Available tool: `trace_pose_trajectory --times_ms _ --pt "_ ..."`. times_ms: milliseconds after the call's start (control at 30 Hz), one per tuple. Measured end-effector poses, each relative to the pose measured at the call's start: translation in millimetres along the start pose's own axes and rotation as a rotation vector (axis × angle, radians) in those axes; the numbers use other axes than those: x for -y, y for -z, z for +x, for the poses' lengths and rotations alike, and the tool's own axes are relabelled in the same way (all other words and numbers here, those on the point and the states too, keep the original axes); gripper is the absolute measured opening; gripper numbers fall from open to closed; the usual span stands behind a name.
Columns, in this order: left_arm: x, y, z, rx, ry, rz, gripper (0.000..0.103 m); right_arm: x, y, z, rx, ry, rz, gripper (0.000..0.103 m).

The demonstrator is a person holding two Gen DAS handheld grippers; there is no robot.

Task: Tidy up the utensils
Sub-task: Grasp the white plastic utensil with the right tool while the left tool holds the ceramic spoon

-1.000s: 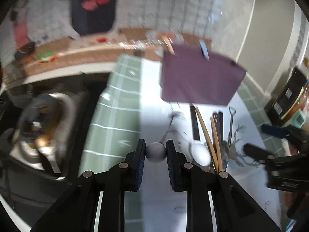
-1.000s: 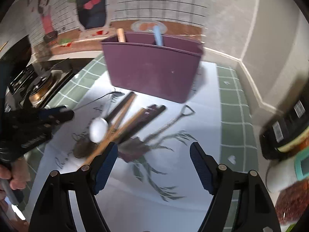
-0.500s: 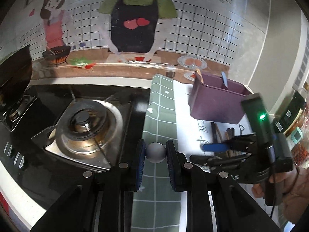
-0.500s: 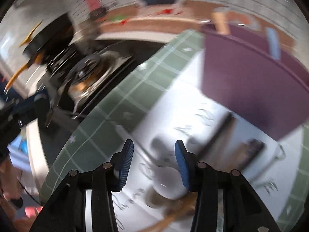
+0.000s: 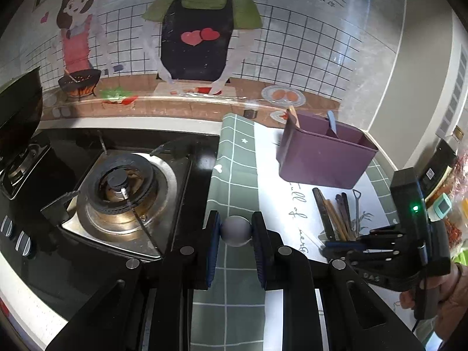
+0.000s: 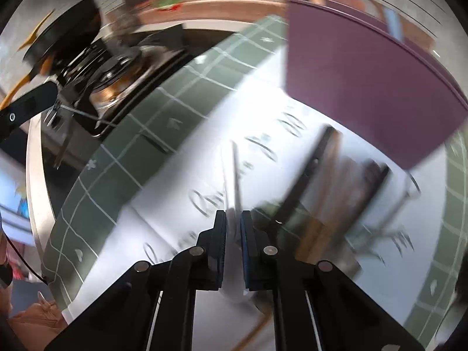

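Your left gripper (image 5: 235,231) is clamping a grey ball (image 5: 235,230). Your right gripper (image 6: 233,228) is closing almost shut on a thin utensil (image 6: 234,172) before the bin (image 6: 365,87); be lifting it level.

Right wrist view is motion-blurred: the loose utensils (image 6: 336,193) smear together, and the thin handle (image 6: 234,172) between the fingers (image 6: 220,234) is unidentifiable. The purple holder (image 6: 365,87) runs off right.
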State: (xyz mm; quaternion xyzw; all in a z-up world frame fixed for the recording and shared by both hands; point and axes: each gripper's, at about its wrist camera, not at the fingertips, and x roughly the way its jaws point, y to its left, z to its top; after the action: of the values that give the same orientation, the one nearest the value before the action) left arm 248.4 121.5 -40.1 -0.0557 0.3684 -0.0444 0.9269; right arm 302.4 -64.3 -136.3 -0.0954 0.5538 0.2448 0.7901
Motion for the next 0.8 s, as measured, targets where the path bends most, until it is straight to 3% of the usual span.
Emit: trace_pose_trajectory --times_ms 133,267,467,567,667,800 --pt "4 0 0 -0.001 -0.001 0.008 0.022 6 4 -4 0.001 -0.015 0.001 0.009" --pt "6 1 -2 -0.002 -0.006 0.008 0.022 -2 -8 -3 0.056 0.012 -0.017 0.01" --pt "7 1 -7 0.005 -0.012 0.006 0.022 -4 -29 15 0.051 0.084 -0.009 0.013" --pt "8 1 -10 0.01 -0.013 0.009 0.022 -3 -28 19 0.036 0.075 0.001 0.015" --pt "10 0 -12 0.013 -0.008 0.011 0.022 -1 -21 13 0.029 0.06 0.014 0.009" --pt "20 -3 -20 0.031 0.014 0.037 0.022 9 -6 -22 0.115 0.04 0.086 0.009"
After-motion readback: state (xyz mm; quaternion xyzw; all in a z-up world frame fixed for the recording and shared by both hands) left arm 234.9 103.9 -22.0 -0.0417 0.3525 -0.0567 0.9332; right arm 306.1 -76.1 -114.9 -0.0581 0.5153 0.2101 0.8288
